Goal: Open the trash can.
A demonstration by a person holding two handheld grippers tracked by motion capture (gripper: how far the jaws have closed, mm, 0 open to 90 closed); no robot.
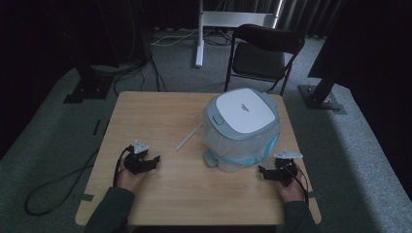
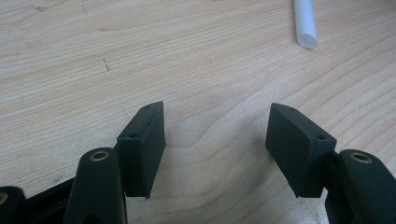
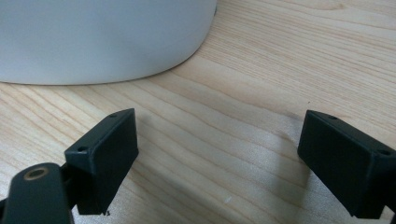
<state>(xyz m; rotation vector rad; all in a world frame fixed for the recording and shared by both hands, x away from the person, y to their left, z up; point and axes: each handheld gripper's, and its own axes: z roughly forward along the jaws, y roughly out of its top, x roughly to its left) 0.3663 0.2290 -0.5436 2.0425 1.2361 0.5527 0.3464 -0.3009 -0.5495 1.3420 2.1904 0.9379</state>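
On the wooden table [image 1: 160, 116], the left gripper [image 1: 154, 160] and right gripper [image 1: 264, 171] are rested low with jaws spread wide and empty; the white appliance [image 1: 241, 127] is placed just beside the right one.

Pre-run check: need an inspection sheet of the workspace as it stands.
Surface: wooden table, bare around the items.
Job's things: white lidded appliance wrapped in clear plastic, lid shut; white tube lying beside it.
Clutter: nothing seen.
Grippers: left gripper and right gripper both open, holding nothing, resting near the table's front edge.
Cables: black cable looping on the floor at left.
Surroundings: black chair, carpeted floor, dim.
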